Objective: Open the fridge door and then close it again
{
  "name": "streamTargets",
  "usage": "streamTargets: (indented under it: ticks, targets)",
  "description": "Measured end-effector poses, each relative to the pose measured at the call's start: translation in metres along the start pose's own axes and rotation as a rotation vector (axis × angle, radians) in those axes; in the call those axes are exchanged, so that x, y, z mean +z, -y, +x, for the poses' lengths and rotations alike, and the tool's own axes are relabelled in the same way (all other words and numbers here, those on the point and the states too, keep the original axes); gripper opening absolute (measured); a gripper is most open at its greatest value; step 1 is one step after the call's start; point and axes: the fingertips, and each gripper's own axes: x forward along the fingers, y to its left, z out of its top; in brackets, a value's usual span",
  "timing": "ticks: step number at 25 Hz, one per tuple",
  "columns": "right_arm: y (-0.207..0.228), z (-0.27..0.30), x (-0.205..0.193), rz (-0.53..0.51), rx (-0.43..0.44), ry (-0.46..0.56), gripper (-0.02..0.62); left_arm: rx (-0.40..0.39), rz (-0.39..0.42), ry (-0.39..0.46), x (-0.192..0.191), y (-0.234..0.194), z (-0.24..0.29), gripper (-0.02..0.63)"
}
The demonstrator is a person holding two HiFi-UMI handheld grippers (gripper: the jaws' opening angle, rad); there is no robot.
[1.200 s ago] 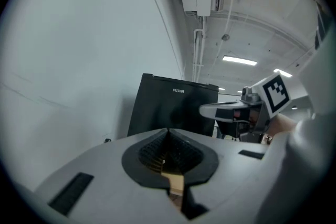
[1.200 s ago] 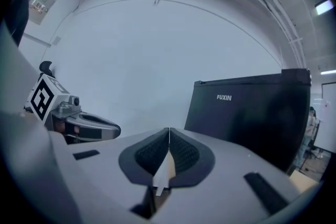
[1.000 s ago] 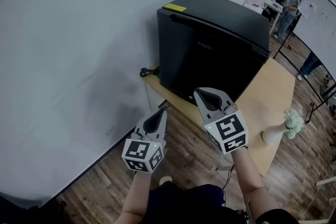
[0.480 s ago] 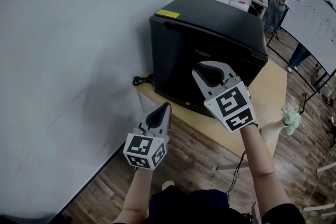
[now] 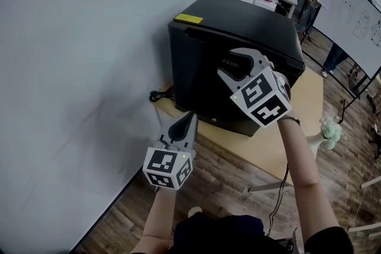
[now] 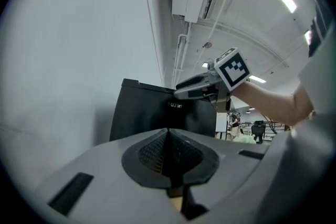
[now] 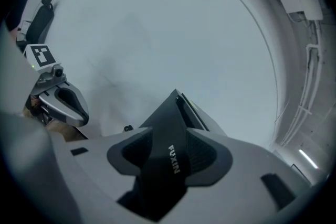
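- Head view, nearest first: the left gripper (image 5: 189, 119) is in front of the fridge (image 5: 202, 74), low by its lower left corner and apart from it. Its jaws are pressed together on nothing.
- The right gripper (image 5: 233, 65) is higher, in front of the upper part of the fridge door near the brand lettering. Its jaws are spread wide and have just been opening. Only the door shows through the gap, and the pads press on nothing.
- The fridge is a black box standing upright with its back to the white wall. Its closed door faces the person, and a yellow label (image 5: 188, 19) sits on its top.
- It stands on a low wooden table (image 5: 300, 110), which extends to the fridge's right.
- A black cable (image 5: 159, 94) lies to the fridge's left by the wall.
- A pale green bunch (image 5: 331, 131) sits beyond the table's right edge.
- Far behind the fridge are a person (image 5: 314, 0) and a whiteboard (image 5: 357, 15).
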Motion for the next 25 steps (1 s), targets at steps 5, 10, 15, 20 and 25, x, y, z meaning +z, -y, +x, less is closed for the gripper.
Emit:
streamTargets:
  ticks: [5, 10, 15, 20, 25]
  targets:
    - [0.017, 0.014, 0.0, -0.084, -0.02, -0.078, 0.176, -0.002, -0.01, -0.002, -0.003, -0.007, 0.001, 0.006]
    - [0.02, 0.027, -0.012, -0.145, -0.008, -0.178, 0.176, 0.001, -0.01, 0.0, -0.004, -0.014, -0.001, 0.006]
    - [0.024, 0.039, -0.029, -0.179, -0.015, -0.279, 0.169, 0.009, -0.014, 0.002, -0.003, -0.02, -0.002, 0.006]
    - [0.024, 0.044, -0.032, -0.195, -0.018, -0.333, 0.137, 0.014, -0.026, -0.004, -0.01, -0.024, 0.0, 0.006]
    - [0.023, 0.044, -0.033, -0.19, -0.018, -0.345, 0.135, 0.005, -0.028, -0.014, -0.017, -0.021, -0.001, 0.006]
